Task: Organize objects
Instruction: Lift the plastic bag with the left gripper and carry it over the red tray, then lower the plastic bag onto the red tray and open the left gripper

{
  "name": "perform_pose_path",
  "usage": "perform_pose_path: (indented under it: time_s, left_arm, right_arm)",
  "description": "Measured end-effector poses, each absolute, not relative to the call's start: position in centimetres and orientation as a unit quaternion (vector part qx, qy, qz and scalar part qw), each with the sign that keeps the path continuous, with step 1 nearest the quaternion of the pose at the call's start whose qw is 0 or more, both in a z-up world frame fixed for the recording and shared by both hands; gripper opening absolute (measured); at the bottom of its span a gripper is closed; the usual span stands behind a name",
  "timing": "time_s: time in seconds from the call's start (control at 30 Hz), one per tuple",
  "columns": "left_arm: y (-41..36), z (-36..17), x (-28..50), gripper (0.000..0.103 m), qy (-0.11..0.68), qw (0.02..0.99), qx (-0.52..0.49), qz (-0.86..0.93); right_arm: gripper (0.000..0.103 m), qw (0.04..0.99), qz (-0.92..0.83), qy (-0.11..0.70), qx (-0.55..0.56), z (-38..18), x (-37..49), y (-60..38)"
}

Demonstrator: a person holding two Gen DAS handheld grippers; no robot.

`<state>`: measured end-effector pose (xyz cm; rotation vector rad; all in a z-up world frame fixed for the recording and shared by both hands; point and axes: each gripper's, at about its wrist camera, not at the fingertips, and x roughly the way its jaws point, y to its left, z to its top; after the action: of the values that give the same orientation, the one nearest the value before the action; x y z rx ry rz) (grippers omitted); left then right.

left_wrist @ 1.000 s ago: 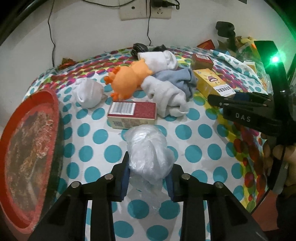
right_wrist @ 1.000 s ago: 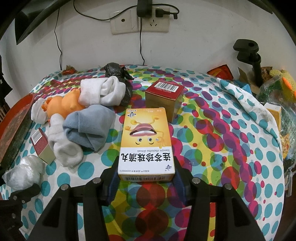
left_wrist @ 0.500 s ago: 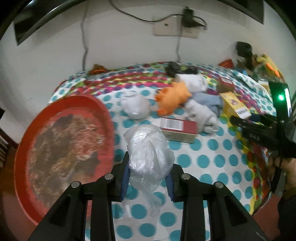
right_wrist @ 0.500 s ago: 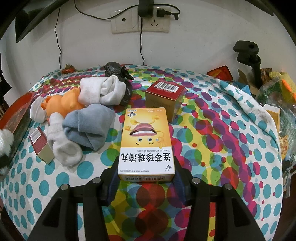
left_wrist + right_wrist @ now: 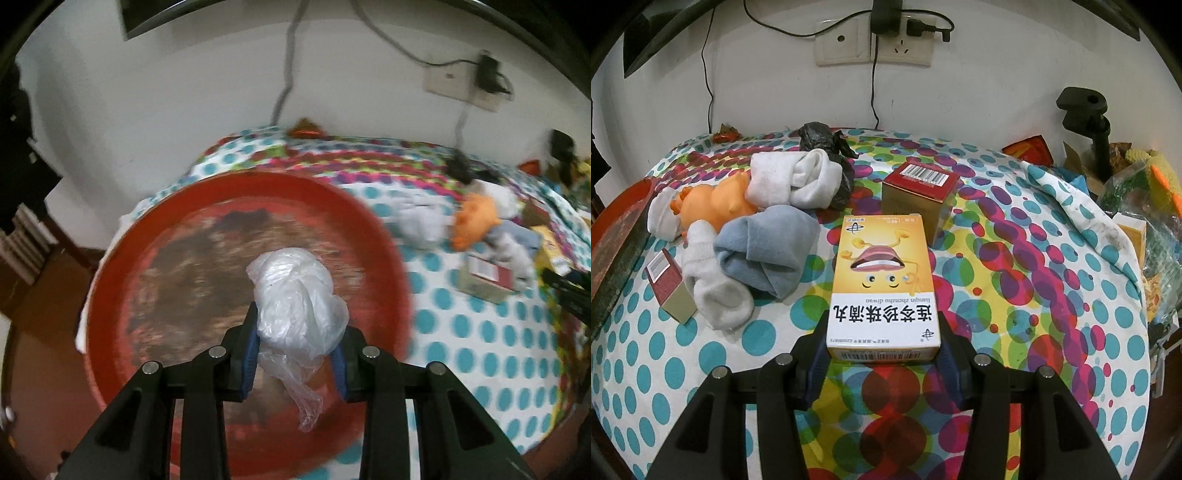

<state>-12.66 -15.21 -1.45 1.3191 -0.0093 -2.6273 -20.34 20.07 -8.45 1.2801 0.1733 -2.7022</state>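
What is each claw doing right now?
Left claw: closed on the crumpled clear plastic bag.
Right claw: closed on the yellow cardboard medicine box.

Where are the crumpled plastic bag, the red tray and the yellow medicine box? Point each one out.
crumpled plastic bag point(image 5: 295, 299), left wrist view, middle of the white bundle.
red tray point(image 5: 384, 254), left wrist view, right part of its rim.
yellow medicine box point(image 5: 882, 273), right wrist view, centre of the printed top face.

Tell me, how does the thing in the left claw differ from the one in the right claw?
The plastic bag is clear, crumpled and soft; the yellow box is printed, flat-sided and stiff. The bag hangs over the red tray; the box sits over the dotted cloth. Both are clamped between blue pads.
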Motion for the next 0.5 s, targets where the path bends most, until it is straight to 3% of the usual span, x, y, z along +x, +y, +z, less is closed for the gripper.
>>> perform_pose_path:
  time_s: [0.5]
  left_arm:
    - [-23.4, -3.9, -12.7, 0.031, 0.028, 0.158, 0.468, -0.869]
  right_arm:
    - [0.052, 0.071, -0.899, 0.069, 0.426, -8.5, -20.3, 20.0]
